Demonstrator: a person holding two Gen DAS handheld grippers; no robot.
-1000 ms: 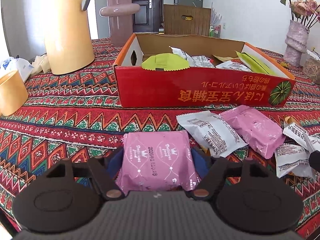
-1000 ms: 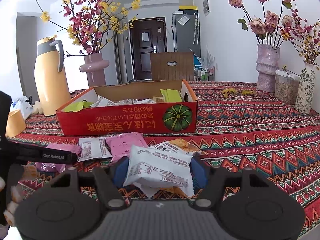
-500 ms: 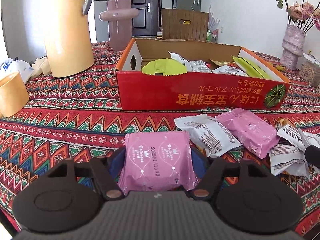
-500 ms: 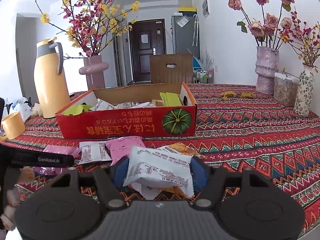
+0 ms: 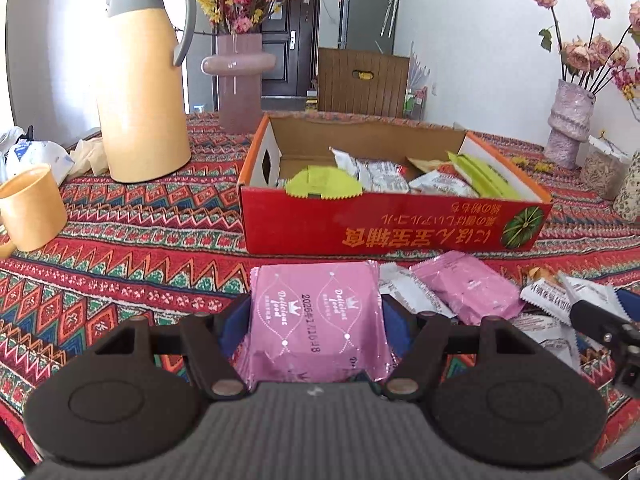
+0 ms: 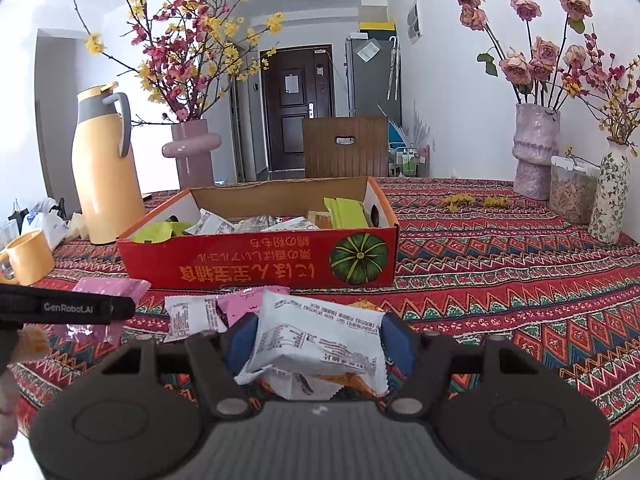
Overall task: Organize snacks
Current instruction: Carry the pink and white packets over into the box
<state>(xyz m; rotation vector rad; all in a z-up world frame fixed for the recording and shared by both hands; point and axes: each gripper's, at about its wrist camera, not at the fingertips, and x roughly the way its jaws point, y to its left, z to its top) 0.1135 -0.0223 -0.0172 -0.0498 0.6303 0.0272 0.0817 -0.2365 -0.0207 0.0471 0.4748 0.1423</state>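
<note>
My left gripper (image 5: 314, 320) is shut on a pink snack packet (image 5: 316, 316) and holds it above the patterned tablecloth, in front of the red cardboard box (image 5: 392, 224). My right gripper (image 6: 316, 340) is shut on a white snack packet (image 6: 320, 338), also held up in front of the same box (image 6: 260, 264). The box holds several green and white packets. Loose on the cloth lie a pink packet (image 5: 466, 292) and white packets (image 5: 412, 296), also in the right wrist view (image 6: 192, 316).
A yellow thermos jug (image 5: 140, 80), a yellow mug (image 5: 30, 208) and a pink vase (image 5: 238, 80) stand left of the box. More flower vases (image 6: 534, 144) and a jar (image 6: 572, 188) stand at the far right. The left gripper's body (image 6: 68, 308) shows at left.
Both grippers have risen with their packets held. The box interior shows more fully in both views.
</note>
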